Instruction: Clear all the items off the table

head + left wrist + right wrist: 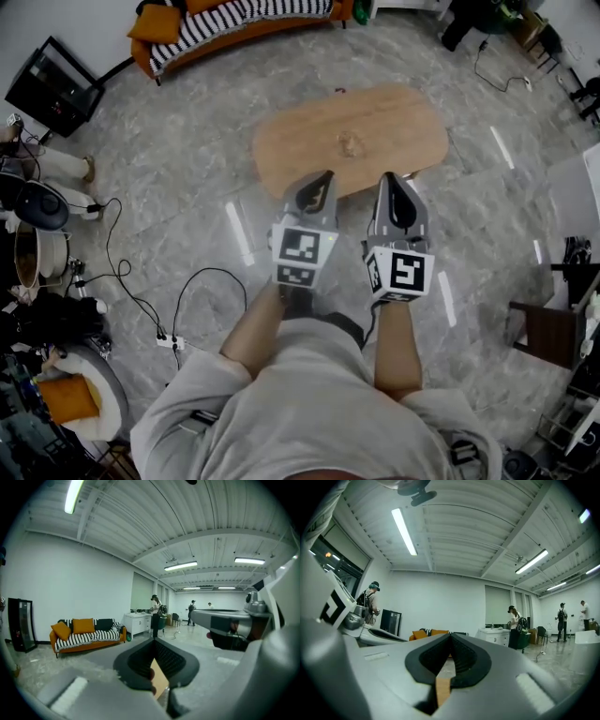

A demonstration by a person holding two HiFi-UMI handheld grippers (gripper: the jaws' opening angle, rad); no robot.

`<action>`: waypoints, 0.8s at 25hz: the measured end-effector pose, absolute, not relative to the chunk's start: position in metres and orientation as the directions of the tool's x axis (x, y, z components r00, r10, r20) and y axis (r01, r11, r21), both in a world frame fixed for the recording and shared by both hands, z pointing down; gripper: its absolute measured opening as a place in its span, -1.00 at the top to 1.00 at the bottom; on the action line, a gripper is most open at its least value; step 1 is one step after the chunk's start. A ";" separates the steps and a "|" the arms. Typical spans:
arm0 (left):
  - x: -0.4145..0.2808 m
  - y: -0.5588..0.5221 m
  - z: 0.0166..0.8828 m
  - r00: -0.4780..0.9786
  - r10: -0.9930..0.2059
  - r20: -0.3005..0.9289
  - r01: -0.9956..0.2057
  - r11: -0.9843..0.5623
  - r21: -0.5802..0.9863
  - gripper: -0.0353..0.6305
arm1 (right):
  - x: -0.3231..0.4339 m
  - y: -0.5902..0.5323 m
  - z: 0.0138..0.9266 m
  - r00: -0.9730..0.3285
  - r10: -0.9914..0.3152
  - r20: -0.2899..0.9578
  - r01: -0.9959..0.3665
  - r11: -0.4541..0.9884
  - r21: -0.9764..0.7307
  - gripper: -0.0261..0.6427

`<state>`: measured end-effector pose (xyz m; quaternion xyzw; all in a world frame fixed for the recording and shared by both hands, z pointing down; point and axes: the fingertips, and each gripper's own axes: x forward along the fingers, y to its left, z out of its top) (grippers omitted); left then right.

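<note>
1. The table [300, 141] carried just one thing that we could make out: a small pale item [352, 143] near the middle of its top, too small for us to identify.
2. We held the left gripper [323, 176] and the right gripper [387, 176] side by side above the table's near edge, well apart from that item.
3. Both grippers had their jaws clenched together, with nothing between them.
4. We judged the clearing nearly finished: only that item was left to pick up, and neither gripper had reached it.
</note>
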<state>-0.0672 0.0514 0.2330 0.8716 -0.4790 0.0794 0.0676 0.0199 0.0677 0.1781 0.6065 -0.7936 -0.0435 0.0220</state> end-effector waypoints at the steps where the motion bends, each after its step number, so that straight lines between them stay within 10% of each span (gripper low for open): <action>1: -0.072 0.042 0.235 0.529 -0.823 0.207 -0.846 -0.531 0.050 0.83 | 0.015 0.058 0.179 -0.264 -0.964 -0.014 -0.961 0.262 0.091 0.90; 20: -0.074 -0.074 0.303 0.503 -0.808 0.308 -0.861 -0.502 0.089 0.83 | 0.028 -0.069 0.256 -0.282 -0.947 0.156 -0.953 0.296 0.072 0.90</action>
